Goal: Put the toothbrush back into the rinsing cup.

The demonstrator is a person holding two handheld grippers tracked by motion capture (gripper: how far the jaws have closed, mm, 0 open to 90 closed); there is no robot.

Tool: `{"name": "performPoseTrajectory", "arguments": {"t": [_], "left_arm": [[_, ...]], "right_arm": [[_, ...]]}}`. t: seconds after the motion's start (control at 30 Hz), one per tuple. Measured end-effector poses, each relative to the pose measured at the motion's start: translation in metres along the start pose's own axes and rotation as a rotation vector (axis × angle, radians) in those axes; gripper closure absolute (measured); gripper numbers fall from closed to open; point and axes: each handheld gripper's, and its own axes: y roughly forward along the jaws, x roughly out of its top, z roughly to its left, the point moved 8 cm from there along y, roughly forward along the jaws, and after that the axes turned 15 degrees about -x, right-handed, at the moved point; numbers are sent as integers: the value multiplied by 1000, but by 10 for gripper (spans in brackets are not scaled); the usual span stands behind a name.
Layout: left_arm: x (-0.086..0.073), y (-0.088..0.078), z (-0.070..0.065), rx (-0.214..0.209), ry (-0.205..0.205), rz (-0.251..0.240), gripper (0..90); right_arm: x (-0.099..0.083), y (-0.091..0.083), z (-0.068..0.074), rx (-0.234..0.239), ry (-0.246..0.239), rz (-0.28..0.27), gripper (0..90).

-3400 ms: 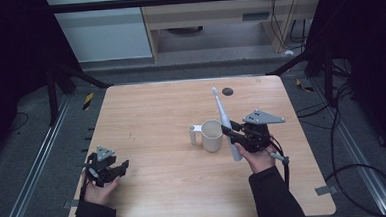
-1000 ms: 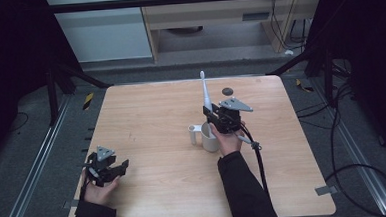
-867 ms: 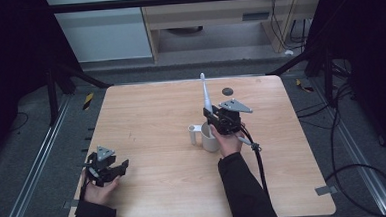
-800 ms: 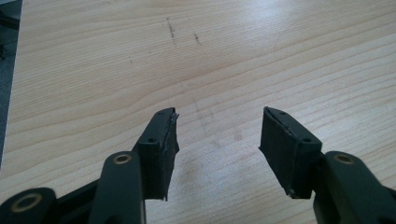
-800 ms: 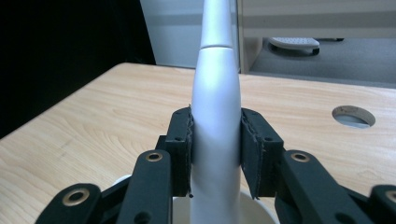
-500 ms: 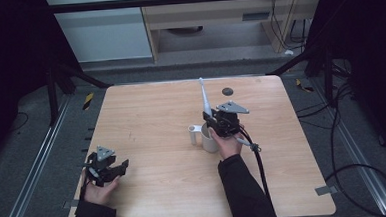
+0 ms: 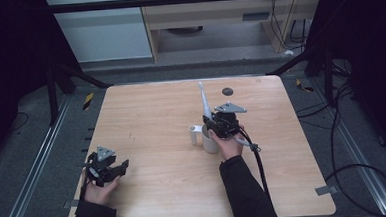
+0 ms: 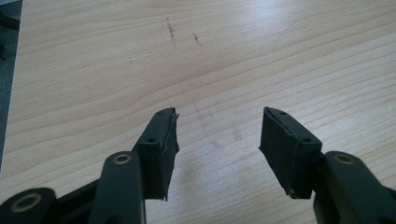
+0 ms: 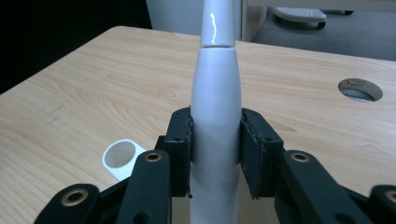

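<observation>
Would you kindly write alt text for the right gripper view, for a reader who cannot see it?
Two black jaws of the right tool clamp a white electric toothbrush handle that stands upright above a wooden table. A white cup handle shows at lower left, and a round hole in the tabletop at right.

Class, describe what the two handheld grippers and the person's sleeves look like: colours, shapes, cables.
The left gripper and right gripper are black, each with two ribbed jaws, brass-coloured pivot rivets and a grey three-cornered plate on top. A black cable trails from the right one. The sleeves are dark.

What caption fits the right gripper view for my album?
Right tool grips a white electric toothbrush upright over a wooden table.
</observation>
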Motion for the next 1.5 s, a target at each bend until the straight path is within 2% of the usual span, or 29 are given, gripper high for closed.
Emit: {"name": "performPoseTrajectory", "arguments": {"t": [0.23, 0.5, 0.73, 0.93, 1.0, 1.13, 1.23, 1.3, 1.33, 1.4, 1.43, 1.5], "left_arm": [[0, 0, 0, -1, 0, 1, 451], [0, 1, 0, -1, 0, 1, 451], [0, 1, 0, -2, 0, 1, 451], [0, 1, -1, -3, 0, 1, 451], [0, 1, -1, -3, -1, 2, 451], [0, 0, -1, -8, -4, -1, 448], [0, 0, -1, -10, -6, -2, 446], [0, 0, -1, -12, -6, -2, 443], [0, 0, -2, -14, -7, -3, 441], [0, 1, -2, -14, -8, -4, 431], [0, 0, -2, -15, -8, -5, 429], [0, 1, -2, -16, -9, -5, 427]], "right_arm": [[-5, -1, 0, 3, -27, 23, 662], [-14, -2, -4, 11, -28, 45, 660], [-12, -6, -6, 19, -23, 29, 628], [-4, -21, -8, 26, -27, -7, 541], [-3, -29, -10, 24, -46, -11, 480], [2, -43, -13, 38, -44, -31, 359], [2, -54, -17, 43, -44, -25, 279], [1, -57, -18, 44, -47, -21, 260], [-2, -65, -22, 37, -62, -19, 243], [-4, -69, -25, 29, -69, -25, 234], [-9, -76, -32, 17, -85, -29, 226], [-16, -83, -40, 9, -88, -20, 216]]}}
